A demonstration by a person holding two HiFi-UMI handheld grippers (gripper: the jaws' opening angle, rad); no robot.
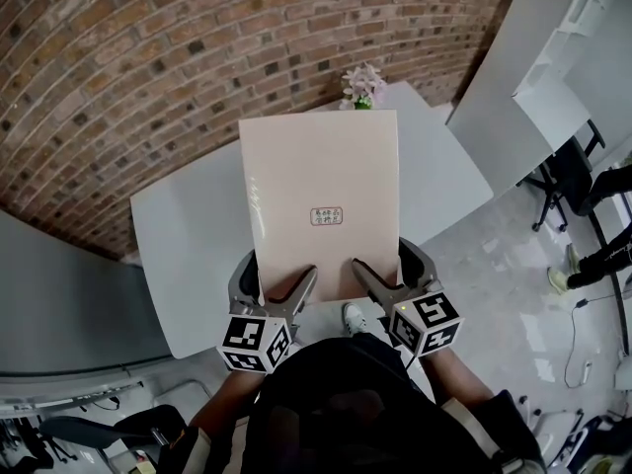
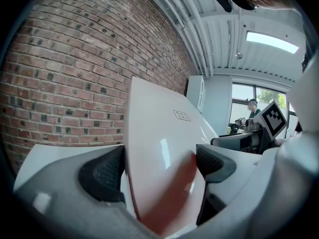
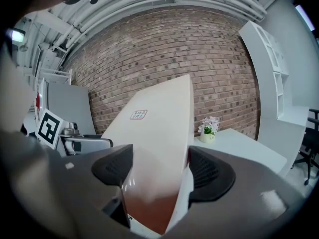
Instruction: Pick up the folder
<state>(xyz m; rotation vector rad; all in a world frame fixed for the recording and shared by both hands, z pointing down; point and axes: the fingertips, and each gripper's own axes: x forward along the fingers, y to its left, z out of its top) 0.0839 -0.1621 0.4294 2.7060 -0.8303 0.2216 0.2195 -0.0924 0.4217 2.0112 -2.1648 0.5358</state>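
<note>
1. My left gripper (image 1: 276, 286) has its jaws clamped on the near edge of the folder (image 1: 321, 196), close to its left corner. The jaws stand wide, one pad against the folder's underside and the other against its top face.
2. My right gripper (image 1: 391, 270) grips that same near edge by the right corner. Its jaws are also spread wide, with the folder set aslant between the two pads.
3. The folder is pale pink. It reaches straight away from both pairs of jaws with its far end tilted upward, and nothing else holds it.
4. The white desk (image 1: 188, 230) lies below the jaws and the folder.
5. A small printed label (image 1: 326, 215) sits on the folder's top face, ahead of the jaws and between my two grips.
6. Past the folder's far edge, a small pot of flowers (image 1: 362, 87) stands at the desk's far side, in front of the brick wall (image 1: 148, 57).
</note>
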